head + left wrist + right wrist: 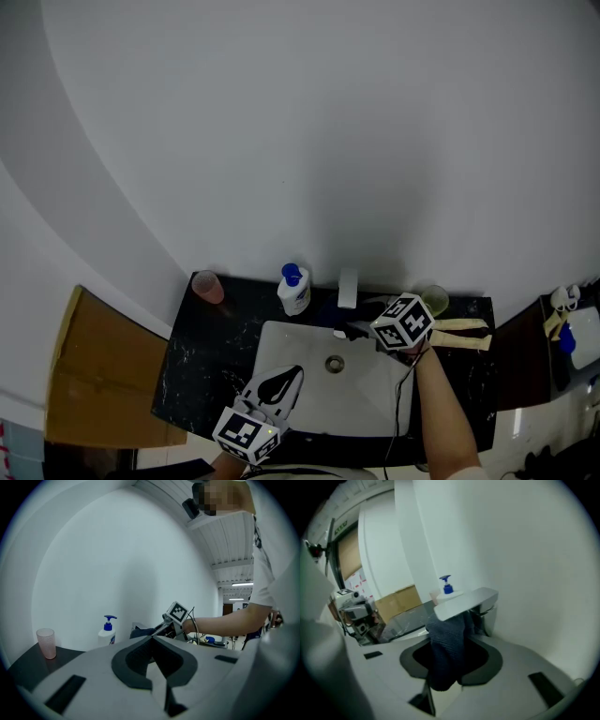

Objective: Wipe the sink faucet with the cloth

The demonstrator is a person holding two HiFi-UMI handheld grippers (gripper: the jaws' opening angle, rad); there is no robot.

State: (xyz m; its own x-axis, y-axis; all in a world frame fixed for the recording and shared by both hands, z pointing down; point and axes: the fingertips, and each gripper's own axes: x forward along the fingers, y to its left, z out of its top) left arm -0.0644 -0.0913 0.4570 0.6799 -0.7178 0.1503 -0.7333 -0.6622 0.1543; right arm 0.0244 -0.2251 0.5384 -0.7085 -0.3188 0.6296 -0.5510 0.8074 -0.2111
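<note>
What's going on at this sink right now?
A person is cleaning at a white sink basin set in a black countertop. The right tongs are shut on a dark blue cloth and hold it up against the spout of the silver sink faucet. The left tongs are shut and empty, above the front left of the basin and apart from the faucet.

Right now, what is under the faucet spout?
The dark cloth, clamped in the right hand-held gripper, sits bunched directly under the faucet spout, up against its underside. Below lies the white sink basin. The cloth covers the spout's outlet, so that cannot be seen.
</note>
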